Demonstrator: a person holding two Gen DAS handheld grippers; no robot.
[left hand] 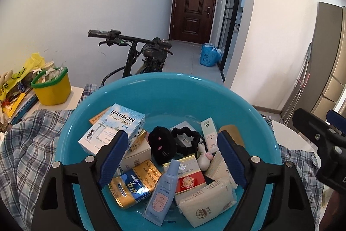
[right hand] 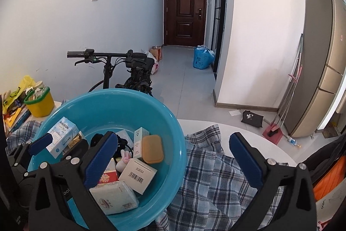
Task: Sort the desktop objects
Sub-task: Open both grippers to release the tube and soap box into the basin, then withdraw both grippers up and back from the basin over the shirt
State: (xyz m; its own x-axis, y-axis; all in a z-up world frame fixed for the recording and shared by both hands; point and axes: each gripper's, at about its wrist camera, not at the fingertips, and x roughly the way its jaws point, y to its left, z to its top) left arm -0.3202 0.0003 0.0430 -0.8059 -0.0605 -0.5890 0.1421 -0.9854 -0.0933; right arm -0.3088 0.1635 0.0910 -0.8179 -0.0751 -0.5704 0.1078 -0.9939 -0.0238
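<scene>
Left wrist: round glossy plastic basin [left hand: 164,88] holds cardboard boxes [left hand: 112,129], fuzzy scrunchie [left hand: 186,140]

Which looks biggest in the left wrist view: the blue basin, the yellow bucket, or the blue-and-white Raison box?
Largest to smallest as they appear:
1. Round blue plastic basin
2. Blue-and-white Raison box
3. Yellow plastic bucket with green rim

The box sits nearer the camera, so ranks 2 and 3 are unsure.

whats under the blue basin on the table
The blue basin sits on a crumpled plaid cloth spread over a white table. What lies directly beneath the basin is hidden by it.
</scene>
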